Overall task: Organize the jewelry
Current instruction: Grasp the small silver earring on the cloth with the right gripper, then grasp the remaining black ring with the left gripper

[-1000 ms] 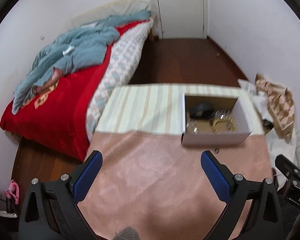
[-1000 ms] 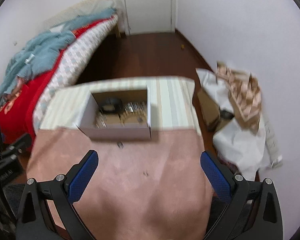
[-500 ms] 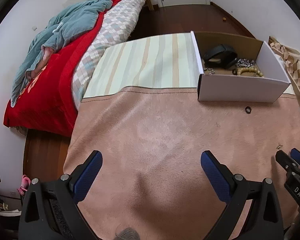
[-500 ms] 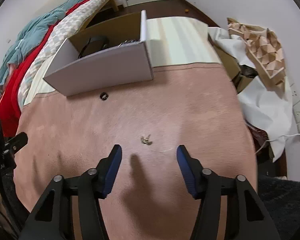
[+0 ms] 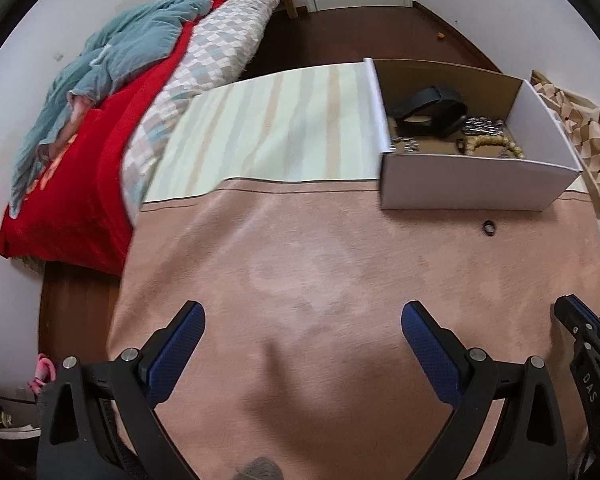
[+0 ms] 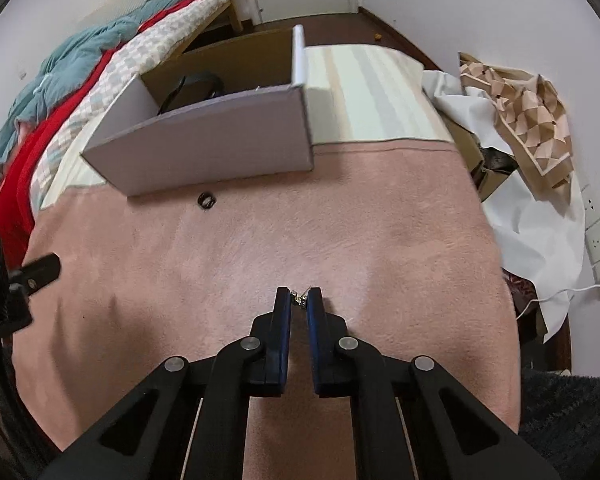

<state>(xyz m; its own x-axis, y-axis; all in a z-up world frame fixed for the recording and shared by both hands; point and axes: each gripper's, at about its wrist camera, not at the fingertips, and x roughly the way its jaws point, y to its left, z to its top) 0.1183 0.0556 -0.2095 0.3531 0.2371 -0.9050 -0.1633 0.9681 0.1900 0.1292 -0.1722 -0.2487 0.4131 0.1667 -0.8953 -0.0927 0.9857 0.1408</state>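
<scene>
Seen from the left wrist: left gripper [image 5: 300, 326] spread wide over bare pink cloth [image 5: 320, 264], gripping nothing; white box [image 5: 472, 184] ahead to the right, holding a black band [image 5: 432, 110] and beaded pieces; small dark ring [image 5: 488, 228] loose on the cloth just before the box's front wall. Seen from the right wrist: right gripper [image 6: 299, 300] narrowed almost closed around a tiny metal earring [image 6: 300, 298] down on the cloth, well short of the box [image 6: 204, 160]. Probably very light, hard, slippery and easily flicked away; best pinched across its body at the very pad tips, with gentle pressure against the soft cloth.
</scene>
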